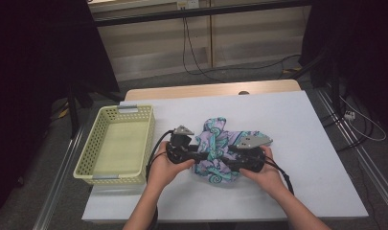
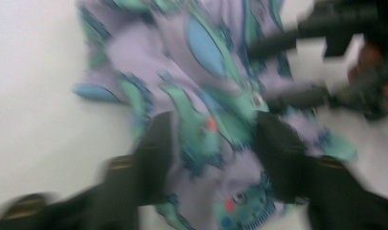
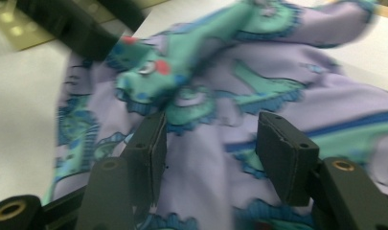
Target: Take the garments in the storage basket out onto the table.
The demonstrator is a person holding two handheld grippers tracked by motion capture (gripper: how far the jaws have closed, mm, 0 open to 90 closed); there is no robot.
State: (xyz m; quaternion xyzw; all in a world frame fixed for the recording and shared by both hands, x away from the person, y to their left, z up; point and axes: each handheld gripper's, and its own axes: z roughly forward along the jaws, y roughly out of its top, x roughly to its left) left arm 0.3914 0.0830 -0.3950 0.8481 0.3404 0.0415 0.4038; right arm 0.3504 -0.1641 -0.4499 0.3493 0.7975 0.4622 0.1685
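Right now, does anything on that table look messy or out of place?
Only the cloth: it lies crumpled in a heap mid-table, not flat or folded, with both grippers' open fingers over it. The basket sits square beside it, and nothing looks spilled or broken.

Cloth (image 1: 219,152): pale lilac ground, printed with swirling teal-green shapes edged in dark blue; some sky-blue patches and small red dots show close up in my left gripper view (image 2: 206,91) and my right gripper view (image 3: 239,81).

My left gripper (image 1: 194,155): black body, black jaws, grey three-cornered plate on top; brass-coloured rings on its arms.

My right gripper (image 1: 232,160): same black, same grey plate, brass-coloured rings too.

Tabletop (image 1: 297,143): plain white sheet, no pattern, over a light wood-coloured edge at the far side.

Basket (image 1: 86,163): pale yellow-green, walls in a regular grid of small holes, grey handles at both ends.

Floor beyond: grey, with black cables.
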